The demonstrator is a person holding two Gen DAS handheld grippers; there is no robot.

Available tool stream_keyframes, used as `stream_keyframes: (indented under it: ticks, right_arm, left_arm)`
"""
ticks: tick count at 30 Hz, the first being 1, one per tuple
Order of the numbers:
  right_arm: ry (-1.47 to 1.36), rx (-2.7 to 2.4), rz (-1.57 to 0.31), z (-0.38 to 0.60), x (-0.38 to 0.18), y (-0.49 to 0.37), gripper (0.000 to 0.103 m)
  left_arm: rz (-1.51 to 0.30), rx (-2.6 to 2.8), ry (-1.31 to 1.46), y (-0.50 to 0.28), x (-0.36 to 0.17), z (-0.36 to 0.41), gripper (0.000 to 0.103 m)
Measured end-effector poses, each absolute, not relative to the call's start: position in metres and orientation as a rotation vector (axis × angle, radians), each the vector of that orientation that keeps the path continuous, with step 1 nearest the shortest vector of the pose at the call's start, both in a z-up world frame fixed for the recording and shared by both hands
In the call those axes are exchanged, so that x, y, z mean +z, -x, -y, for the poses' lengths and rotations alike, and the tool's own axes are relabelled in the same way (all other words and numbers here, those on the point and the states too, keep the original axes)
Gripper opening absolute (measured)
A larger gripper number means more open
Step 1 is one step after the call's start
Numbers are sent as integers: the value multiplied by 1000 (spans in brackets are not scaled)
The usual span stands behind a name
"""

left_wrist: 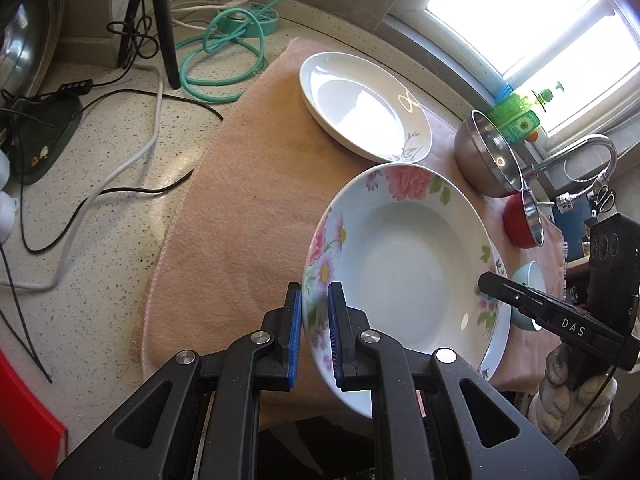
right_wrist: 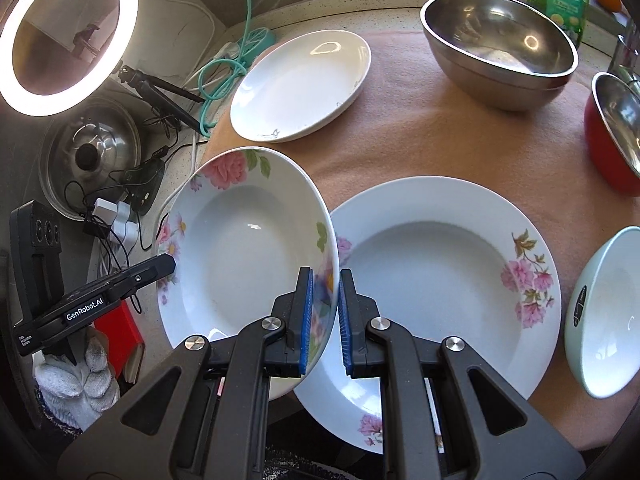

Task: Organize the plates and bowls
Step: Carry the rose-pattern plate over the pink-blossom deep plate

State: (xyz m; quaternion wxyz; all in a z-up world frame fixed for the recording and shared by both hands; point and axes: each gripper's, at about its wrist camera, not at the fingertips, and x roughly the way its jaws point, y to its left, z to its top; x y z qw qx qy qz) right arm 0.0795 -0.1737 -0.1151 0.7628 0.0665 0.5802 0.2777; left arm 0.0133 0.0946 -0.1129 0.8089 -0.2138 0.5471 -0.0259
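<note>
1. The left gripper [left_wrist: 314,332] is clamped on the near-left rim of a flowered plate [left_wrist: 404,264], its blue pads pressed to either side of the rim.
2. The right gripper [right_wrist: 325,320] pinches the opposite rim of the same flowered plate [right_wrist: 244,256], so the plate is held between both, tilted and clear of the cloth.
3. In the right wrist view a second flowered plate [right_wrist: 432,280] lies flat on the pink cloth [right_wrist: 420,140] just beside and partly under the held one.
4. A pale green bowl [right_wrist: 608,320] sits on the cloth to the right of that plate, tipped on its side.
5. Farther back a plain white plate [right_wrist: 300,84] rests on the cloth; the same white plate [left_wrist: 360,104] shows beyond the held one in the left wrist view.
6. A large steel bowl [right_wrist: 500,56] stands at the far right of the cloth, with a red bowl [right_wrist: 612,140] near it.
7. A gloved hand [right_wrist: 76,380] carries the left gripper.
8. A lit ring lamp [right_wrist: 68,36] stands at the far left above a tangle of cables [left_wrist: 132,152] on the counter [left_wrist: 100,280].
</note>
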Motion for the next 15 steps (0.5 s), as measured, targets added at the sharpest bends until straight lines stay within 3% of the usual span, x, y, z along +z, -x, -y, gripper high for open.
stream_keyframes:
  ticks: [15]
  right_arm:
    - [-231,462,-1275,243,-126,-60,12]
  left_arm:
    - [-1211,-201,370,-29,-117,-36,11]
